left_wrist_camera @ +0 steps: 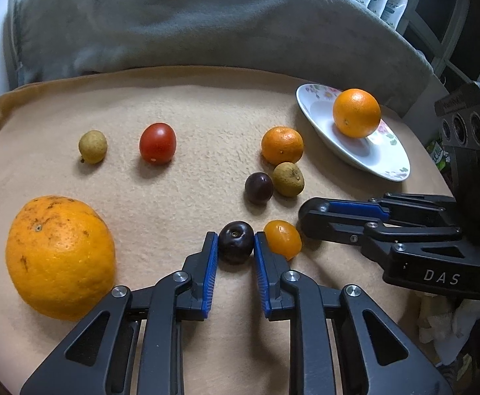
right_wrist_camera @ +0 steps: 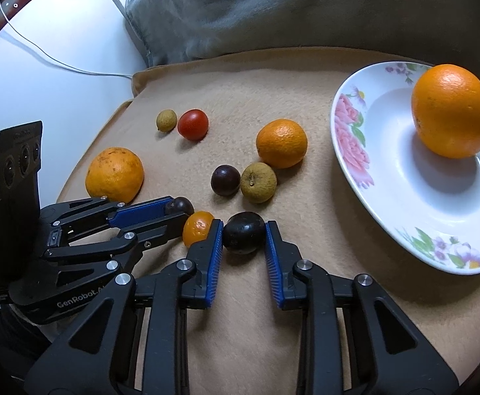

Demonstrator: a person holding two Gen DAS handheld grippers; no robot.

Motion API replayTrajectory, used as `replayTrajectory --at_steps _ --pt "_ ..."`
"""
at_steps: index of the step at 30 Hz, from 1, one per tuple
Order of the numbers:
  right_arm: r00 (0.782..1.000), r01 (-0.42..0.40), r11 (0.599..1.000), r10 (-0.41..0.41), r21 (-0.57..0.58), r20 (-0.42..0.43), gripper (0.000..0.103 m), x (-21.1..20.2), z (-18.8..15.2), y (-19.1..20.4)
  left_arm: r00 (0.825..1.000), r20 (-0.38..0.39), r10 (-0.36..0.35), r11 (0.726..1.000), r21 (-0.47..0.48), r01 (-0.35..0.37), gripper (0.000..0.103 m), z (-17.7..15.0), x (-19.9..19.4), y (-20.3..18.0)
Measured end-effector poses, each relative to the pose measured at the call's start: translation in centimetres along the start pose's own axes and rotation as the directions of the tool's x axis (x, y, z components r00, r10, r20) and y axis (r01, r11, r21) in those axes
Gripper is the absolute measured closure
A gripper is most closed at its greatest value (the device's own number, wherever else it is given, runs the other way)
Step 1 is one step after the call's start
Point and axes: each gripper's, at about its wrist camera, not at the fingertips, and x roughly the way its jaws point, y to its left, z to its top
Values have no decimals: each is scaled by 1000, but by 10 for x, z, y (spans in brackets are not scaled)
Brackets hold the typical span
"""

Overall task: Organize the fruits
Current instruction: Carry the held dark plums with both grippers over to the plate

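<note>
My left gripper [left_wrist_camera: 235, 242] is shut on a dark purple fruit [left_wrist_camera: 235, 242] that rests on the beige blanket [left_wrist_camera: 190, 98]. My right gripper [right_wrist_camera: 244, 234] is shut on another dark purple fruit [right_wrist_camera: 244, 233] on the blanket. A small orange kumquat [left_wrist_camera: 282, 238] lies between the two grippers, touching both. A third dark fruit [right_wrist_camera: 225, 180] and a brown longan [right_wrist_camera: 258, 182] lie just beyond, then a mandarin [right_wrist_camera: 281, 143]. A floral plate [right_wrist_camera: 388, 197] at the right holds one orange [right_wrist_camera: 452, 110].
A large spotted orange [left_wrist_camera: 59, 256] lies at the left, near my left gripper. A red tomato [left_wrist_camera: 157, 143] and a second longan [left_wrist_camera: 92, 146] lie further back. A grey cushion [left_wrist_camera: 190, 23] rises behind the blanket. A white cable [right_wrist_camera: 59, 62] runs along the surface at the left.
</note>
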Motion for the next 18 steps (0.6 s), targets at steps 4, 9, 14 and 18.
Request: replayTrajectory --at_steps 4,9,14,18 --pt "1000 4 1000 -4 1 23 77 -10 -1 0 1000 12 4 1000 -18 -4 83 0 -6 5" --pt "998 7 1000 -7 0 60 77 -29 -2 -1 999 36 3 1000 -25 -3 83 2 -18 5" --pt "994 28 1000 -28 6 107 77 -50 -4 -3 998 63 -4 1000 -22 5 83 7 -30 2" --pt "989 56 998 -57 11 140 77 -68 -7 -9 997 82 -12 1000 -9 13 83 14 -35 -7"
